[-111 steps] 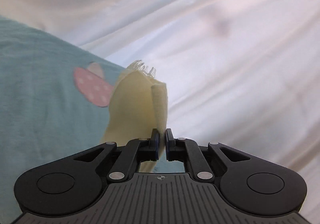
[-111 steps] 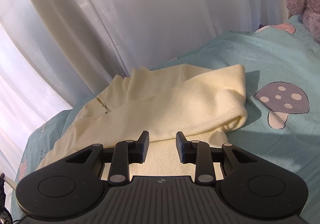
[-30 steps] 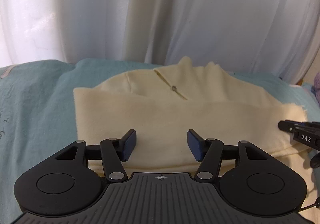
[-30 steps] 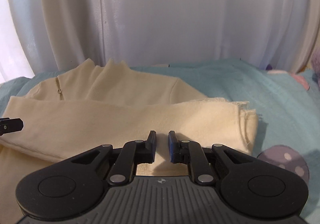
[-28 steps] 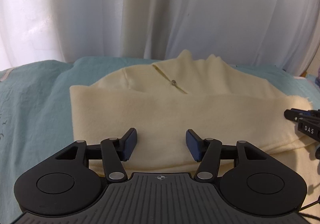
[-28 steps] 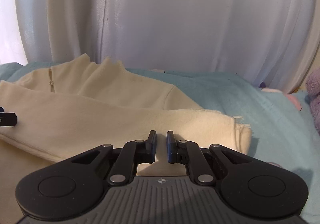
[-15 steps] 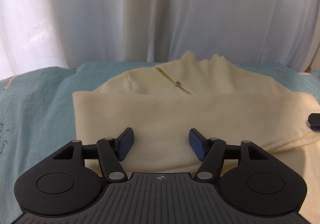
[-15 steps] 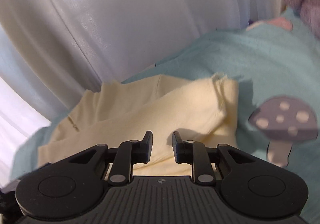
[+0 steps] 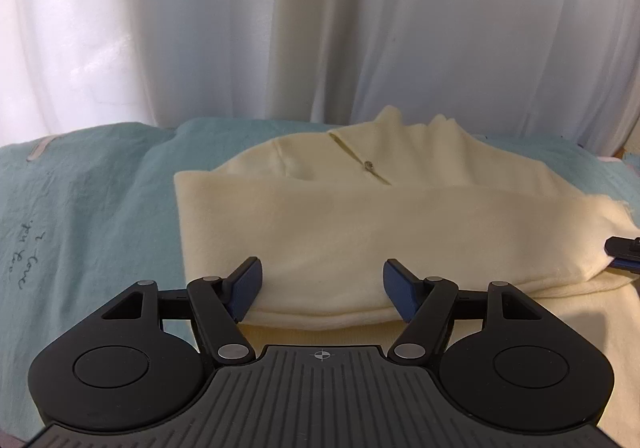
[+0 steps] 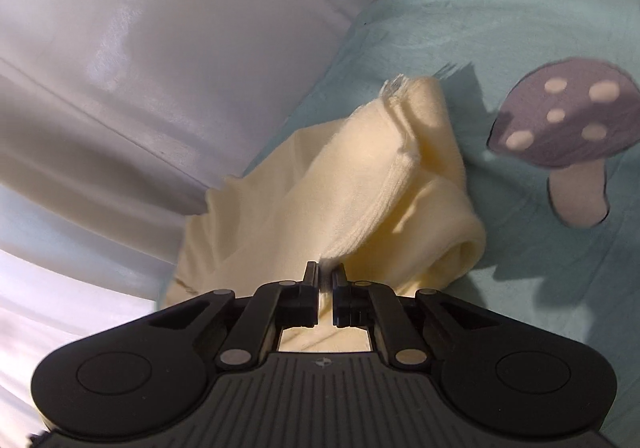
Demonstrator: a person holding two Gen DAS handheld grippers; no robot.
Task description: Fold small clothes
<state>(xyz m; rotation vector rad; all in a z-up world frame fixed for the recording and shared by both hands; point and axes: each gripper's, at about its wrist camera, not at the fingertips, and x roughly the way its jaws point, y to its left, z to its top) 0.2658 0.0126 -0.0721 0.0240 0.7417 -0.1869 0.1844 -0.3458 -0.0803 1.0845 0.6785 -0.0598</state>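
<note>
Pinching a fold of the cream sweater point(image 10: 360, 184) at lower centre, the right gripper point(image 10: 326, 274) clamps the cloth beside a mushroom print point(image 10: 560, 128). The left gripper point(image 9: 322, 284), jaws opening and nothing between them, hovers over the sweater, which lies mid-frame on the teal sheet point(image 9: 88, 208) below white curtains point(image 9: 320, 28).

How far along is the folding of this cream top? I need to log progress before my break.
Done: a band of the cream top is folded across its body on the teal sheet. In hand: the right gripper is shut on the fabric edge at the frayed end, while the left gripper is opening, its pads clear of the cloth. Left: folding it smaller; collar and zip remain exposed.
</note>
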